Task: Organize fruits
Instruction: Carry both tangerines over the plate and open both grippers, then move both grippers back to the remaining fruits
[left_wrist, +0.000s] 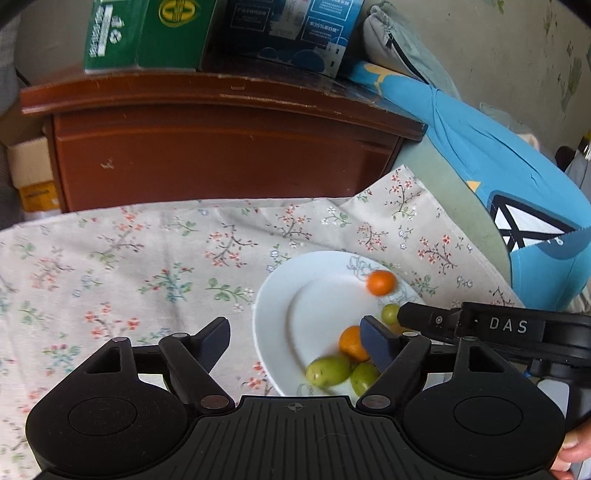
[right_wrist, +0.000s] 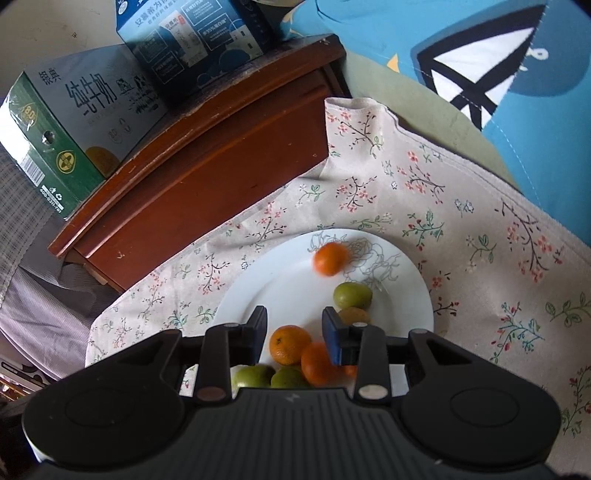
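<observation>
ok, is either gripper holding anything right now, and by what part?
Nothing held. Left gripper stands wide open over the plate; right gripper brackets an orange on the plate, pads apparently clear of it.

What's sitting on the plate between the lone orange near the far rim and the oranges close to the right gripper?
A green fruit, with a duller yellowish one just behind the right gripper's finger. The right wrist view shows this best, on the white plate.

A dark red-brown wooden cabinet (right_wrist: 207, 162) stands behind the floral cloth (left_wrist: 147, 258). On its top sit a green milk carton box (right_wrist: 66, 147) and a blue printed box (right_wrist: 192, 44). A blue patterned fabric (left_wrist: 498, 166) lies at the right, against a pale, stained wall (left_wrist: 517, 55). Soft daylight.
</observation>
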